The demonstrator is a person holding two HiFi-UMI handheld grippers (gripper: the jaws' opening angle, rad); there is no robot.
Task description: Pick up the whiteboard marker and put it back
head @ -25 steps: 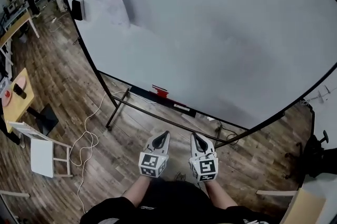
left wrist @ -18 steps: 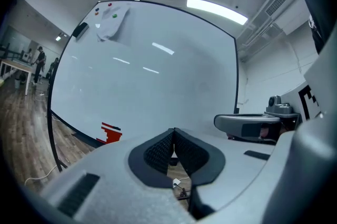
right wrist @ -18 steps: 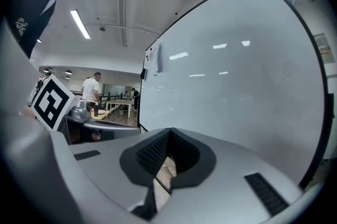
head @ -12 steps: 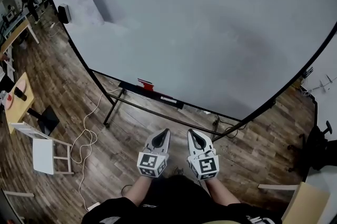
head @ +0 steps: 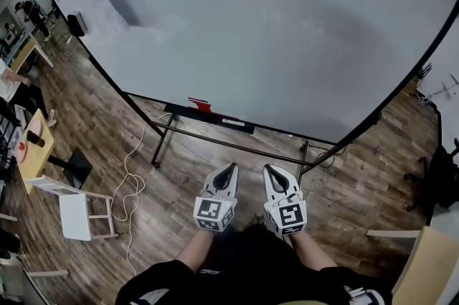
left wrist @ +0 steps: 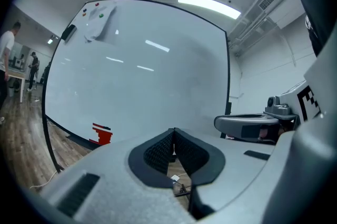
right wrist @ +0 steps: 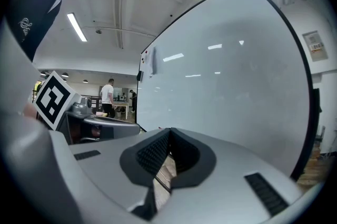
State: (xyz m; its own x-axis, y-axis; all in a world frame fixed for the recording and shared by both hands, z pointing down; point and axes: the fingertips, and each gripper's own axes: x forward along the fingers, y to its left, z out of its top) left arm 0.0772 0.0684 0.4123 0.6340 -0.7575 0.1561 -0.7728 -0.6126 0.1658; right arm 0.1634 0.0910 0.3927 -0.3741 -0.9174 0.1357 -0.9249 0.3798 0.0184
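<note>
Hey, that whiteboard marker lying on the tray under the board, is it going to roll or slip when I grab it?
Probably light: the whiteboard marker looks slim and small beside the red object. It lies flat along the tray, so a nudge might roll it, though its shape is too small to confirm. Likely stiff, since it lies straight.

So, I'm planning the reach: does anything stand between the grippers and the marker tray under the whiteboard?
Nothing visible does. Between the left gripper, the right gripper and the tray lies only wood floor; the stand's crossbar runs lower.
</note>
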